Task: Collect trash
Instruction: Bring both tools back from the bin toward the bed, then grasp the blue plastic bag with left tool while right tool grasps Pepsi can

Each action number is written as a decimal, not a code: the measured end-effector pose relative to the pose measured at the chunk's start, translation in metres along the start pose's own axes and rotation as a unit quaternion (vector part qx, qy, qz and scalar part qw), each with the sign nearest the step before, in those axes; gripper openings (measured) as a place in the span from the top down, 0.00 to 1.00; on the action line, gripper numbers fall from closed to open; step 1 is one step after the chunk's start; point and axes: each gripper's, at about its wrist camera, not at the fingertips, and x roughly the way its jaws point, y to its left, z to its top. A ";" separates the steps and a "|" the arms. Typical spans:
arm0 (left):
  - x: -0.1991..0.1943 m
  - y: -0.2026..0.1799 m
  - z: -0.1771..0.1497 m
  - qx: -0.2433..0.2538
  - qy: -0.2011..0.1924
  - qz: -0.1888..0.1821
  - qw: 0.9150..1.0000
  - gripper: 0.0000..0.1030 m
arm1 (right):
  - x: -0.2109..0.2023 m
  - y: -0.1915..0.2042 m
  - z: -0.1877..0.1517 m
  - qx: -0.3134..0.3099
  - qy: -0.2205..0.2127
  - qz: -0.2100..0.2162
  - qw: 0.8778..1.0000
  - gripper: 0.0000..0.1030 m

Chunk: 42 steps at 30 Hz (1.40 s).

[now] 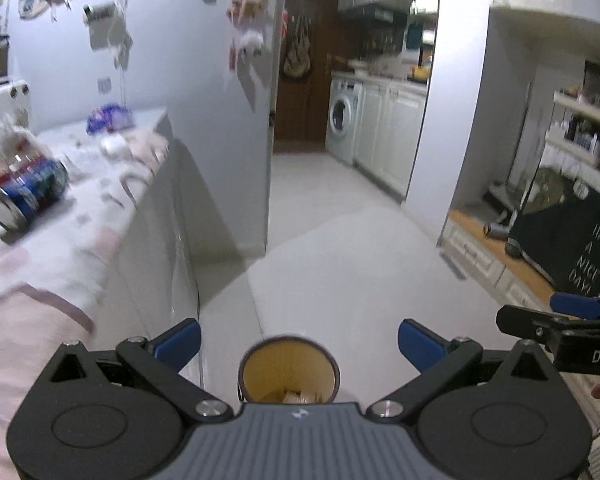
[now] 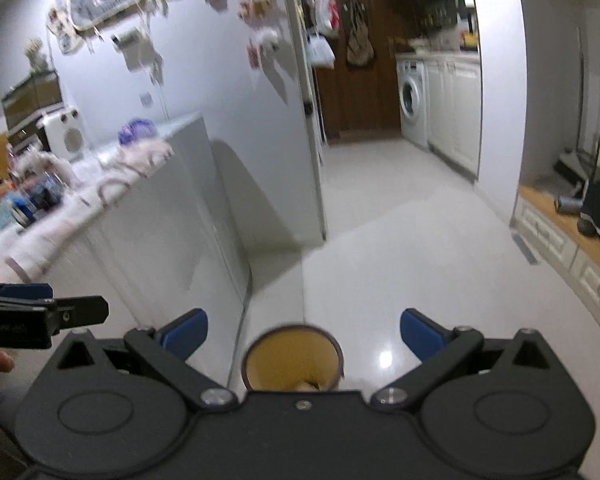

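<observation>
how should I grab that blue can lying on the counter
The blue can lies on its side on the counter, round end toward the left tool. Probably grip across its curved middle from above, fingers straddling the barrel so it can't roll.

Blurred clutter [image 1: 28,184] on counter [image 1: 148,216]

Counter [image 1: 148,216] at 9 o'clock, covered by pink-white cloth [image 1: 40,264]. On it: 1 blue can [image 1: 32,192] lying sideways, purple wrapper [image 1: 108,118] at 10 o'clock.

White tiled floor [image 1: 340,240], grey wall [image 2: 204,80] with hung decorations, washing machine [image 1: 343,120] in kitchen beyond; blurry counter, possibly cloth-covered.
</observation>
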 end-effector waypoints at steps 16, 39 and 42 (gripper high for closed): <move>-0.112 0.103 0.045 -0.013 -0.128 0.092 0.987 0.00 | -0.007 0.096 0.061 -0.039 -0.076 0.111 0.990 0.00; -0.097 0.406 0.064 0.044 -0.074 0.203 0.975 0.00 | 0.095 0.278 0.093 -0.014 -0.005 0.218 0.976 0.00; -0.077 0.439 0.065 0.045 -0.041 0.215 0.975 0.00 | 0.112 0.287 0.099 0.032 0.014 0.240 0.970 0.01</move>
